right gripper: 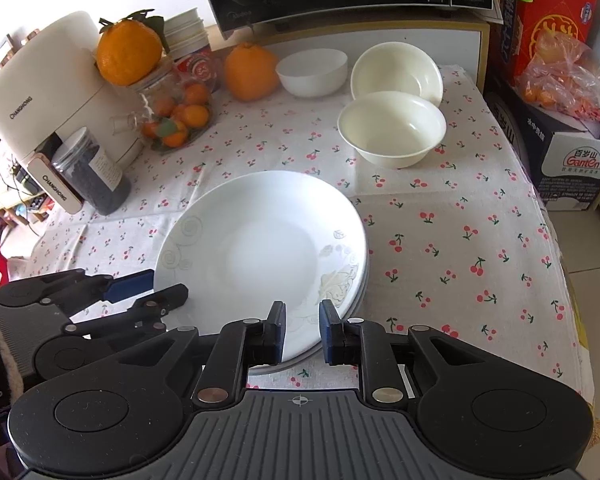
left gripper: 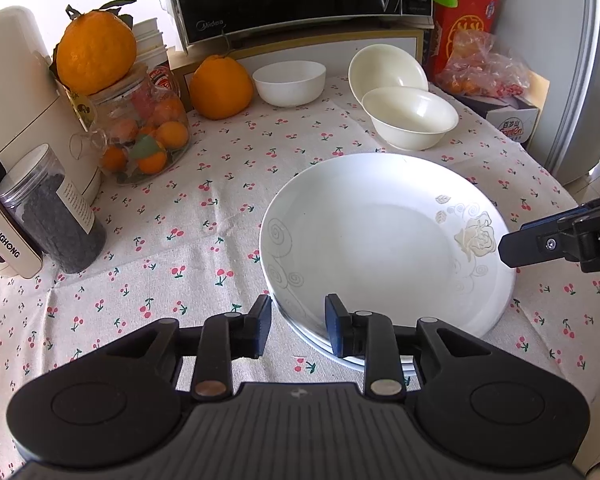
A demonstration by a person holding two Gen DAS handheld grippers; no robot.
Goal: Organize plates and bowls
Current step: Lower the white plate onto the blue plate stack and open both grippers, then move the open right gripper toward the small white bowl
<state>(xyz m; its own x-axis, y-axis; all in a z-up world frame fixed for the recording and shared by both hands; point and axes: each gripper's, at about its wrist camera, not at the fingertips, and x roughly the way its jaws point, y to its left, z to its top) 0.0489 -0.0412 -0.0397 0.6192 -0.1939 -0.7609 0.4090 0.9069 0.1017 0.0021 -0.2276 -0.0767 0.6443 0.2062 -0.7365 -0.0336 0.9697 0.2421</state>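
Glazed white porcelain, that stack of plates [left gripper: 384,236] in the middle of the bench [left gripper: 172,248]: stiff, slick, heavy together, likely to chip if knocked. Both tongs straddle its near rim with jaws slightly parted, the left tongs [left gripper: 298,320] and right tongs [right gripper: 302,330] gripping nothing I can see. The rim looks the only purchase, pinched firmly. Three cream bowls [left gripper: 410,118] wait behind, lighter and thicker-lipped, probably best taken by the lip.

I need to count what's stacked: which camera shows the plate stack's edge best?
The right wrist view: the plate stack shows layered rims at its lower right edge, beside the right gripper. The left wrist view shows the rims only partly, behind the left gripper.
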